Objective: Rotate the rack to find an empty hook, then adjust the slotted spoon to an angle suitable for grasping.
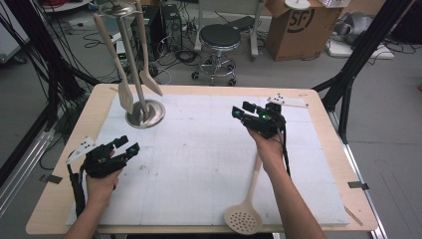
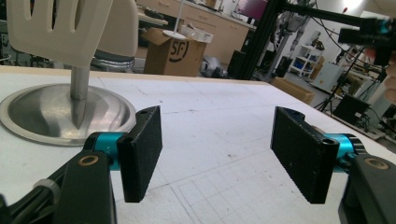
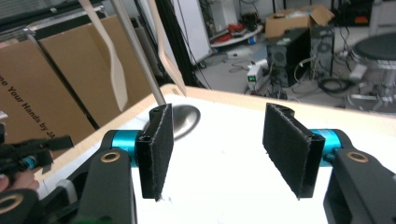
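High view: your skimmer, cream plastic, lies near the table's front edge, perforated round head toward you, handle running away under your right hand. Left gripper view: left gripper jaws apart, empty; steel stand base beyond. Right gripper view: right gripper jaws apart, empty.

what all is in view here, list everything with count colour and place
utensil stand: 1, silver metal, round base on the far left of the mat, pole rising to a top disc
spatulas: 2, cream, hanging from the stand's top
skimmer spoon: 1, cream, perforated head, lying at the near edge of the mat, partly under the right forearm
mat: 1, white, covering most of the table
table: 1, light wood
stool: 1, black seat, on the floor beyond the table
cardboard box: 1, brown, floor at far right
left gripper: 1, black, near left of the mat, jaws apart
right gripper: 1, black, far right of the mat, jaws apart
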`<state>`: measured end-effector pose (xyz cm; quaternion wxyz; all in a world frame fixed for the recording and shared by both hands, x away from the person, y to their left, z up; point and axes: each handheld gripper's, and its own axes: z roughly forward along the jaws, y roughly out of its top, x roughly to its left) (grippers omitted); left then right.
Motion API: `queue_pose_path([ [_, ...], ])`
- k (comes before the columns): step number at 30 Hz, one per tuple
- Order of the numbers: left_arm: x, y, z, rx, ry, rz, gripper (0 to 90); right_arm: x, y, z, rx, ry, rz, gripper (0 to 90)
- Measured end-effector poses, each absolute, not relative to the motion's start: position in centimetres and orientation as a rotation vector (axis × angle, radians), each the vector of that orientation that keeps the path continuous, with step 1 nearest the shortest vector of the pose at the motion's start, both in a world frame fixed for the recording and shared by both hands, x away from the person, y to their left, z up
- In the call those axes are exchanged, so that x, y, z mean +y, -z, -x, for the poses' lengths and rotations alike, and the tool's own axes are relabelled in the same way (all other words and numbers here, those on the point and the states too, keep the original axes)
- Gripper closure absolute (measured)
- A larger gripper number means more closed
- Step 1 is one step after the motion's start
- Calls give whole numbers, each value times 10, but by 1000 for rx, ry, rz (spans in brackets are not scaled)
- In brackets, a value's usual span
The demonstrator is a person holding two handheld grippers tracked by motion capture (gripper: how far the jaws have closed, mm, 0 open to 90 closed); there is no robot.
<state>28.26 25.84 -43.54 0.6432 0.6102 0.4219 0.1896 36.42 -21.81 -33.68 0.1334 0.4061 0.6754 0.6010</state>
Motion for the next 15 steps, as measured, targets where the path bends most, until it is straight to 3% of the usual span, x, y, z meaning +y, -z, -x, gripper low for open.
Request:
queue_pose_path([
  [8,258,435,-282,963,-434,-1390,344,-242,361,-351,1977,-1655,-1265,440],
  [15,255,435,-282,958,-430,-1394,344,-277,391,-336,1990,-1548,-1382,731],
])
